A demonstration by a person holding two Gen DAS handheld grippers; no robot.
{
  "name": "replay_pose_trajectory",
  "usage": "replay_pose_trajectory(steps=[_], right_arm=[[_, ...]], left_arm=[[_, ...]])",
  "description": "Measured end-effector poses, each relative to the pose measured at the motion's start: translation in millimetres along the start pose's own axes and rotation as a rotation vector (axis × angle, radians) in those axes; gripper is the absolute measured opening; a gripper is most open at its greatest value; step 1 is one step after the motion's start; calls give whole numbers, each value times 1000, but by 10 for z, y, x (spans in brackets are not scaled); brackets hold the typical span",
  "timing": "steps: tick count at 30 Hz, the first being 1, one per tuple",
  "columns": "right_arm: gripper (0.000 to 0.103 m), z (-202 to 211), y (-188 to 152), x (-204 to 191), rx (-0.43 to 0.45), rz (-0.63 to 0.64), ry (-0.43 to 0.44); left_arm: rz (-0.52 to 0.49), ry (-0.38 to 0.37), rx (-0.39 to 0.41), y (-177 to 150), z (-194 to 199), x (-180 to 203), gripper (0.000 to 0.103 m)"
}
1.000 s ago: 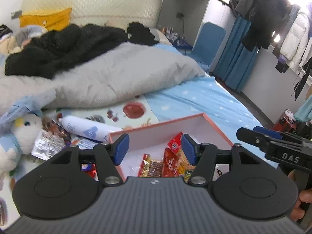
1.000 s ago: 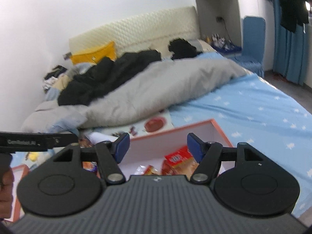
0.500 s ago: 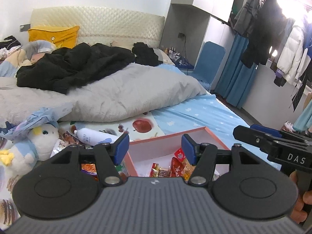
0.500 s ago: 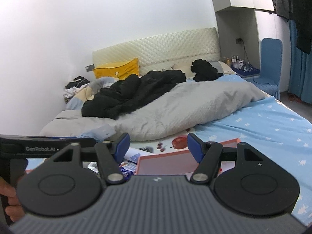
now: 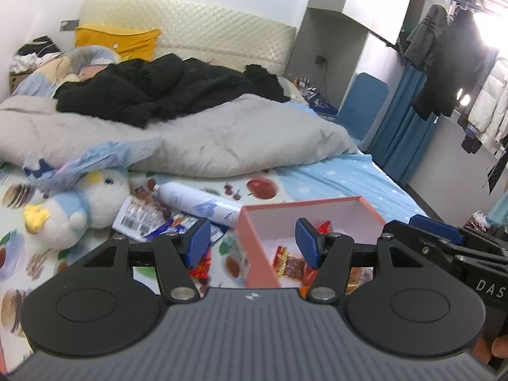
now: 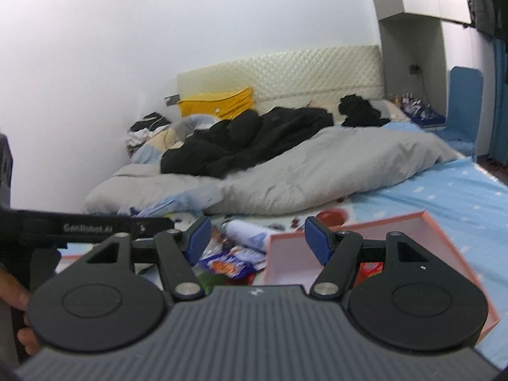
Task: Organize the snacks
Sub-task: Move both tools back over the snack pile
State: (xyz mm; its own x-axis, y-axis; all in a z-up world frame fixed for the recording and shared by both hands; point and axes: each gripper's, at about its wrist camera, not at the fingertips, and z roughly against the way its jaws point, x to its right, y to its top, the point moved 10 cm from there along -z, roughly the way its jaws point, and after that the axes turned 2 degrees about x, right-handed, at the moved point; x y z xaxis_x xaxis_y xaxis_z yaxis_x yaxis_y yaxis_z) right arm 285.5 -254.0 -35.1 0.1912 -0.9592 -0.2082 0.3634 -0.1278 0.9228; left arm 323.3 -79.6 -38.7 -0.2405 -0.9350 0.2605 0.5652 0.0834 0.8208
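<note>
Snacks (image 5: 171, 222) lie loose at lower left beside the pink box (image 5: 257, 247), which holds a few already. Both the left gripper (image 5: 252, 243) and right gripper (image 6: 255, 238) gape empty; best approach one packet low and squarely.

Bright, even room light w/ window glare (image 5: 485, 36) top right; fisheye edges bent, slight motion blur.
</note>
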Motion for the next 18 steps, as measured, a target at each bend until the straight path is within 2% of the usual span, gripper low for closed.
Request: replay_pose_trajectory(steps=[11,18], right_arm=[[67,-92,-399,-391,-36,15,39],[67,-172,-799,-662,-86,66,56]], left_arm=[[86,52,-35,-479,154,-596,65],[152,76,-88,-857,191,-954,65]])
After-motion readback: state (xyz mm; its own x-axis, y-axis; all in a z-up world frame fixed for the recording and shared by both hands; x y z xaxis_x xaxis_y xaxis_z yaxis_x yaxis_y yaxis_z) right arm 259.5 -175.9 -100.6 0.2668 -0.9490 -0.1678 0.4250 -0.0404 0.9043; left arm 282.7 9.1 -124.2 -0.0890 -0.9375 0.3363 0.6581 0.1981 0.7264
